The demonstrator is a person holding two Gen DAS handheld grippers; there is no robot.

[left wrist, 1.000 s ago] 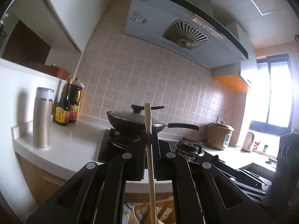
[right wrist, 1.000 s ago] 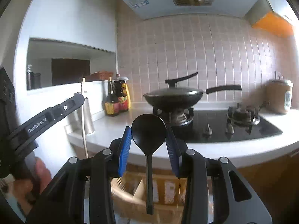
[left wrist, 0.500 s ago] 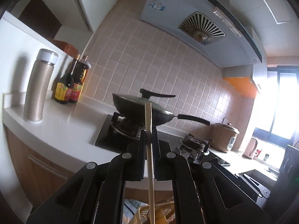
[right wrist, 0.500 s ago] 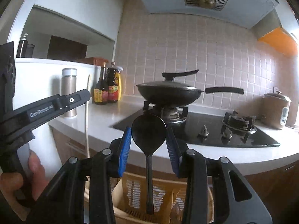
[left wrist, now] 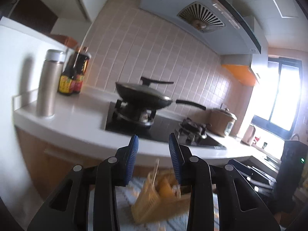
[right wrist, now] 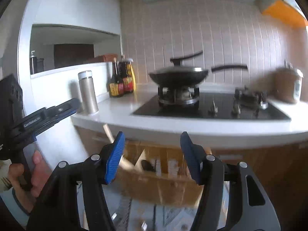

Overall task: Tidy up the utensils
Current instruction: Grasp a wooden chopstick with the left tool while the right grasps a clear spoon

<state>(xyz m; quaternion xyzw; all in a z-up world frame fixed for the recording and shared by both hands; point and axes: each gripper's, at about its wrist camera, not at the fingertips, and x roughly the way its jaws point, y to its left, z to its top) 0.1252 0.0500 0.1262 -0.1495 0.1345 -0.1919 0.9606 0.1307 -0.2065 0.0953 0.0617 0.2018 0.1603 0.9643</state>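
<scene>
Both grippers have let go since a moment ago: the left gripper [left wrist: 153, 154] no longer clamps its wooden chopstick [left wrist: 155, 170], and the right gripper [right wrist: 152, 156] has released the black spoon [right wrist: 147, 166]. Each claw now gapes wide and empty. Both utensils sit in the yellow slatted basket [right wrist: 163, 184] below the counter edge [right wrist: 192, 129] — blurred. To finish cleanly, lift straight up, clear of the handles. Only the right view shows the spoon's dark bowl and the person's left hand [right wrist: 28, 175]; only the left view shows the window [left wrist: 284, 100].
</scene>
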